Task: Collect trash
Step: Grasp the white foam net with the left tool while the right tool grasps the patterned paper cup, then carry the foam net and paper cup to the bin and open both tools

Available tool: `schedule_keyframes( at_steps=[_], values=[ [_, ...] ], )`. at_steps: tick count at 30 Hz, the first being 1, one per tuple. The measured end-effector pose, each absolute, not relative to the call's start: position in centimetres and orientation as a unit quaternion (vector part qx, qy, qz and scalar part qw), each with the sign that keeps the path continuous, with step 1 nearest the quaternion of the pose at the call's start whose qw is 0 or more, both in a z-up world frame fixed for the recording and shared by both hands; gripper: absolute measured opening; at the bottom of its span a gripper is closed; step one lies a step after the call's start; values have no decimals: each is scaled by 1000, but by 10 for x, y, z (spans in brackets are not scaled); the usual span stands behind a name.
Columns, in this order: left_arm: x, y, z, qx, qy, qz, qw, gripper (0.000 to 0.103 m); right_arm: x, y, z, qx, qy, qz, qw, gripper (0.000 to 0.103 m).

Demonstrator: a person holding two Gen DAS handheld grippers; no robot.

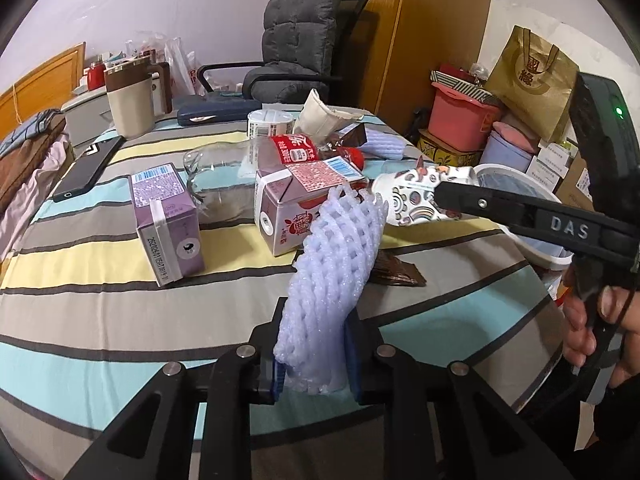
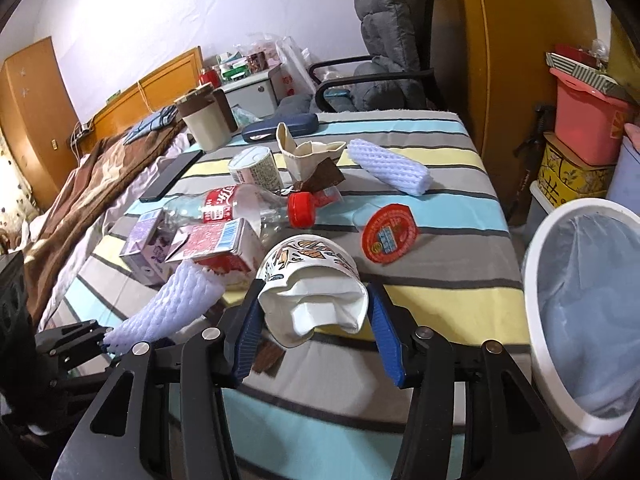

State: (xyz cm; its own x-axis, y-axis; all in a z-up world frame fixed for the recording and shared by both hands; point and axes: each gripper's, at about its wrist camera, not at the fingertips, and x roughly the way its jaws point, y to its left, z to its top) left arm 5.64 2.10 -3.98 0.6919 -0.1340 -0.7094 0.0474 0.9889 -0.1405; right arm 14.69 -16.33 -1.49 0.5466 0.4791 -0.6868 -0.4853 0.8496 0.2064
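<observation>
our left gripper point(image 1: 314, 344) has its blue pads pressed tight on a white foam net sleeve point(image 1: 332, 264) that stands up from the jaws above the striped table point(image 1: 120, 320), while our right gripper point(image 2: 316, 320) has its jaws set wide around a crumpled patterned paper cup point(image 2: 316, 284), both pads touching its sides. the white bin point(image 2: 560, 320) with its liner sits just off the table's right edge beside the right gripper. two drink cartons point(image 1: 168, 220), a clear bottle point(image 2: 240, 208), a red lid point(image 2: 390, 238) and a second foam sleeve point(image 2: 388, 166) lie across the table's middle and far side.
</observation>
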Motion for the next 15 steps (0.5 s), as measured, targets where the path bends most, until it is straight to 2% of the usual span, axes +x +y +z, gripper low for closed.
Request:
schedule_keyframes(
  at_steps=[15],
  values=[
    [43,5,-18,-62,375,-50,924,24,127,-186,-4,28,369,270,889,52]
  ],
)
